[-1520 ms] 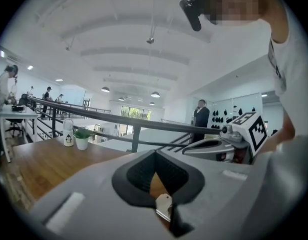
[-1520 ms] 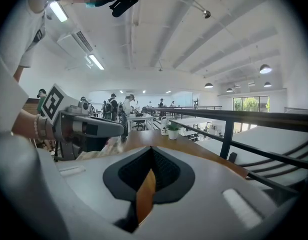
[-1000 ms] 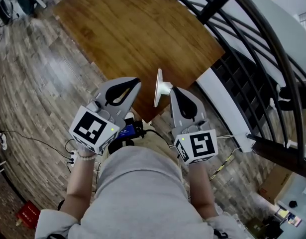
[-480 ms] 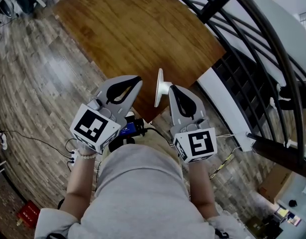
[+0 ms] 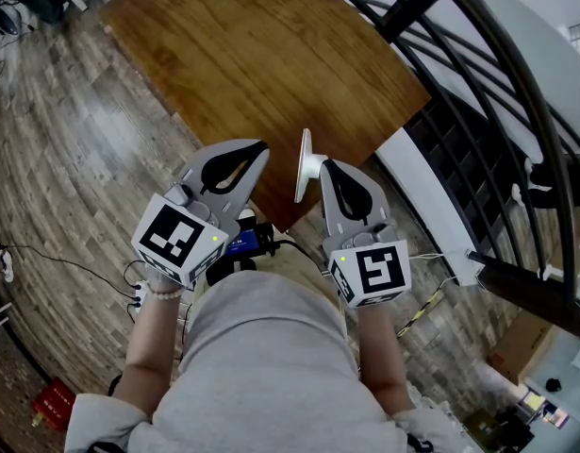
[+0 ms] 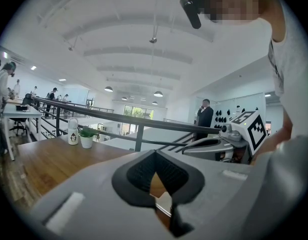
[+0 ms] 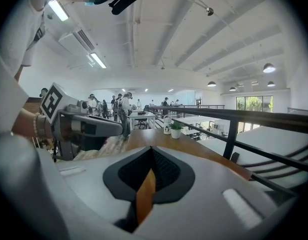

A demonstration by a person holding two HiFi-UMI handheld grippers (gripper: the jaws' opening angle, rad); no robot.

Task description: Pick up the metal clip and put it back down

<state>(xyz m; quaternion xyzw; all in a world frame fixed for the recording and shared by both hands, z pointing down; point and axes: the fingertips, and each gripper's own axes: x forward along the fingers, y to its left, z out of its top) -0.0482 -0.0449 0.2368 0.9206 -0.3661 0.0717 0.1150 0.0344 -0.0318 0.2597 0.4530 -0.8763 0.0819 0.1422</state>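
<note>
- Searching the wooden bench [image 5: 271,55] for the metal clip and finding none in any view. Possibly lying beneath the grippers or outside the frames, so its place cannot be told.
- Hovering over the near corner of the bench with the left gripper [image 5: 258,147] and the right gripper [image 5: 325,164] side by side, both pointing across the boards.
- Standing just beside the right tips, at the bench edge: a white disc on a short stem [image 5: 303,164]. Touching or apart, impossible to say.
- Risking, by my judgement, a blind reach: closing on the wrong thing or bumping the white disc, with the clip unseen and the tips so near that corner.
- Risking also a slip later on: thin metal sliding from the pads and dropping past the edge to the floor [image 5: 73,140].
- Pressing pad to pad on both pairs of jaws, fully closed and gripping nothing, with only wood showing through the gap behind the tips.
</note>
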